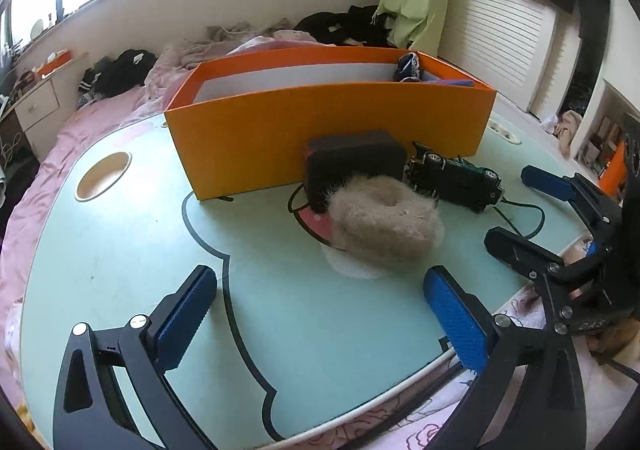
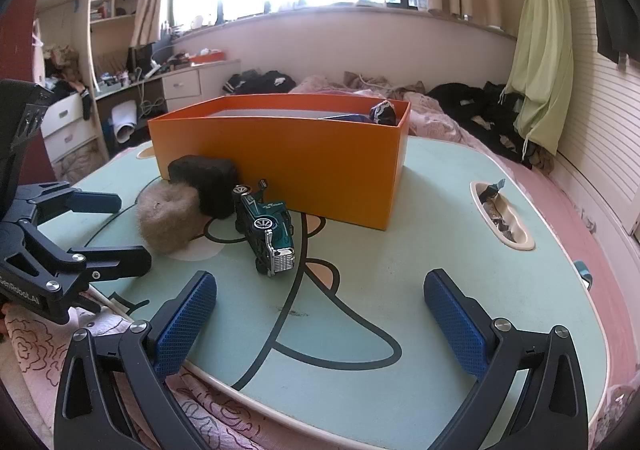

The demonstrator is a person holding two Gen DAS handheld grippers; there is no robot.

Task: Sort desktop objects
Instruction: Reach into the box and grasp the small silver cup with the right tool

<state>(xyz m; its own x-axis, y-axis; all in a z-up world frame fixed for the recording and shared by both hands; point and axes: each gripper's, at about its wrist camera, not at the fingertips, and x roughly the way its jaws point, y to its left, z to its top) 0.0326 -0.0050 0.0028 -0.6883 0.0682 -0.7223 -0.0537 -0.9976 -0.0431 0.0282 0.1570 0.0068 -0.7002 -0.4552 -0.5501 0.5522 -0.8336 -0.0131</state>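
Observation:
An orange box point(image 1: 320, 138) point(image 2: 304, 166) stands on the mint-green table point(image 1: 120, 258) point(image 2: 460, 250). A dark item point(image 1: 408, 68) and a purple one lie inside at its right end. In front of it lie a black block point(image 1: 352, 162) point(image 2: 208, 178), a beige furry ring point(image 1: 384, 224) point(image 2: 168, 218) and a green toy truck point(image 1: 456, 178) point(image 2: 268, 230) on its side. My left gripper point(image 1: 320, 314) is open and empty, short of the furry ring. My right gripper point(image 2: 320, 326) is open and empty, short of the truck. Each gripper shows in the other's view, the right point(image 1: 516, 206), the left point(image 2: 128, 228).
The table rests on a bed with pink bedding point(image 1: 100, 122). It has a round cup hole point(image 1: 104, 176) at left and a slot point(image 2: 502, 216) with wrappers at right. Black clothes point(image 2: 480, 106), a green garment point(image 2: 540, 50) and drawers point(image 2: 180, 84) lie beyond.

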